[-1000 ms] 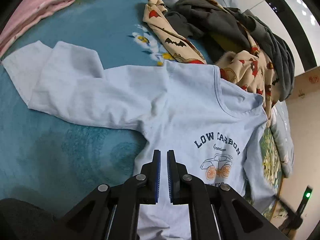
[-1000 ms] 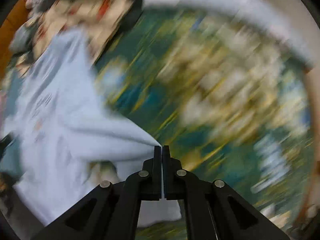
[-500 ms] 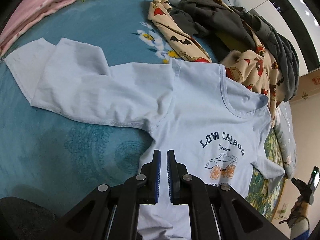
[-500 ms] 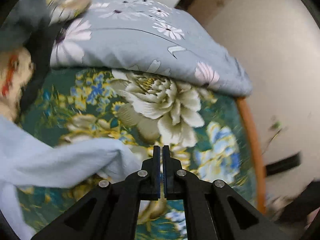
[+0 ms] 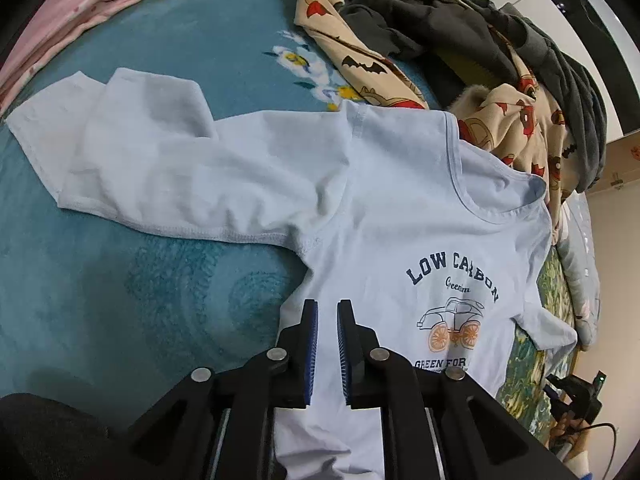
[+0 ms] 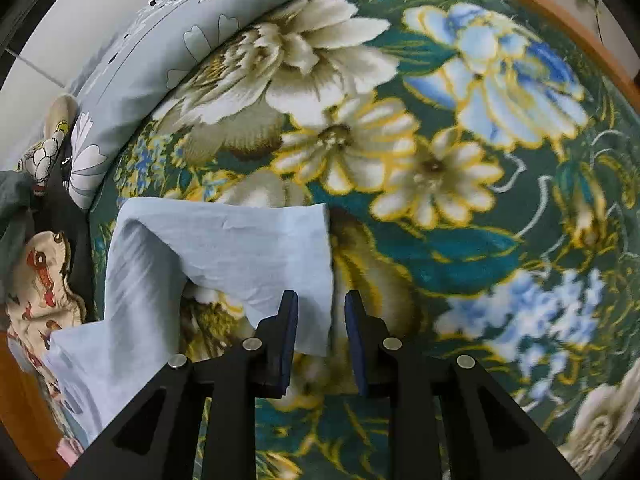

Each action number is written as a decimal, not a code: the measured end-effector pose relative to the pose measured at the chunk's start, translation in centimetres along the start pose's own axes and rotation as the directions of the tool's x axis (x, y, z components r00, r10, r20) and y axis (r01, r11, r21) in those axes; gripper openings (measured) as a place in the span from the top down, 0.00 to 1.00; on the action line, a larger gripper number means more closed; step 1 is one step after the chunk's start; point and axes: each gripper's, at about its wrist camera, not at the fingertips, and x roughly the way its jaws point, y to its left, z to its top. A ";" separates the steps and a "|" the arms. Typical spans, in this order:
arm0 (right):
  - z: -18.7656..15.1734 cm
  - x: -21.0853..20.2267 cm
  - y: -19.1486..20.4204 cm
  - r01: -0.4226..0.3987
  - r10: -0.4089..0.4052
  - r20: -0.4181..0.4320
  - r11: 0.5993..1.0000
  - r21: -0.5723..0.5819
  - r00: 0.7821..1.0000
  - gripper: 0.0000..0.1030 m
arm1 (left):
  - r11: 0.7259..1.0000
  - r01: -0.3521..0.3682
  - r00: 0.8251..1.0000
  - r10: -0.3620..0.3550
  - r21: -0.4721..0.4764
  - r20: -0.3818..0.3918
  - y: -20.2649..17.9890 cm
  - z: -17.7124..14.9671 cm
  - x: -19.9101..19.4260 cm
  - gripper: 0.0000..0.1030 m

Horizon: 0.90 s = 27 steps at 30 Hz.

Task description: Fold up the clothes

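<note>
— What changed?

— Since half a second ago my right gripper (image 6: 322, 334) has parted its fingers and released the sleeve (image 6: 256, 256), which lies limp on the fuzzy floral blanket (image 6: 460, 200), centre-left.

— And the left?

— My left gripper (image 5: 327, 346) hovers slightly parted, grasping nothing, over one soft pale-blue T-shirt (image 5: 400, 216) spread mid-frame; one pink folded garment (image 5: 68, 20) sits upper left.

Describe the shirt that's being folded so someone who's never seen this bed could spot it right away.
Start at the bed's teal blanket; a heap of clothes lies at its far edge. Just in front of that heap, spread flat, is the pale blue T-shirt. It alone is plain light blue, with "LOW CARBON" and a small car printed on the chest.
</note>
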 end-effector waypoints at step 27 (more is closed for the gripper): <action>0.3 -12.5 9.3 0.015 0.105 0.332 0.940 -0.340 0.938 0.97 | 0.999 0.045 0.993 -0.045 -0.004 0.109 -0.1 0.4 -2.5 0.84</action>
